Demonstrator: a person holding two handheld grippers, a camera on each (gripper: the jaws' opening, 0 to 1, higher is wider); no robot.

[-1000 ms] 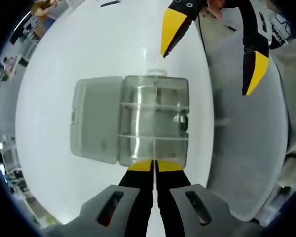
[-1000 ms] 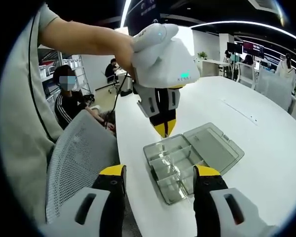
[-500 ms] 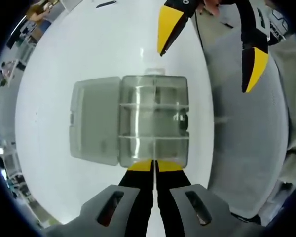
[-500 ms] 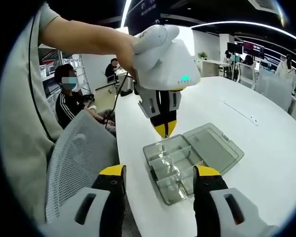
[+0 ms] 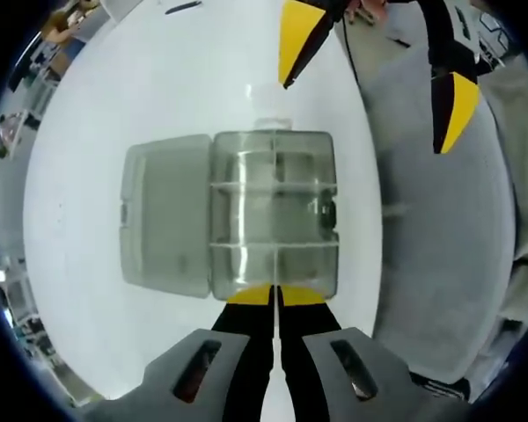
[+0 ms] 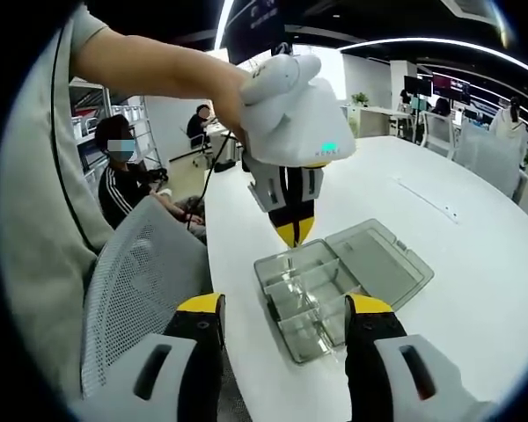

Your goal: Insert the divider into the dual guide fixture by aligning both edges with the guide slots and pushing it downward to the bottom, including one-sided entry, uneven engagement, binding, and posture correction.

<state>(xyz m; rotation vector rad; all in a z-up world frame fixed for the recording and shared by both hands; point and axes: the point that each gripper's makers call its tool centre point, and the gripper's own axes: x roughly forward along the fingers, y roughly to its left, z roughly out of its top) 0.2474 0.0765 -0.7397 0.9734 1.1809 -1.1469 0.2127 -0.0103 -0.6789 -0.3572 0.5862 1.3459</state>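
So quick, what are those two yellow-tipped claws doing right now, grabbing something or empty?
Left gripper: shut, tips together at the clear box; whether a divider is pinched cannot be told.
Right gripper: open, holding nothing, above the table.

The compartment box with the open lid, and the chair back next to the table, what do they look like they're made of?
The compartment box looks like clear, slightly smoky hard plastic: the white table shows through its walls and its hinged lid, with glossy glints. The chair back looks like grey woven mesh, judging by its fine perforated texture.
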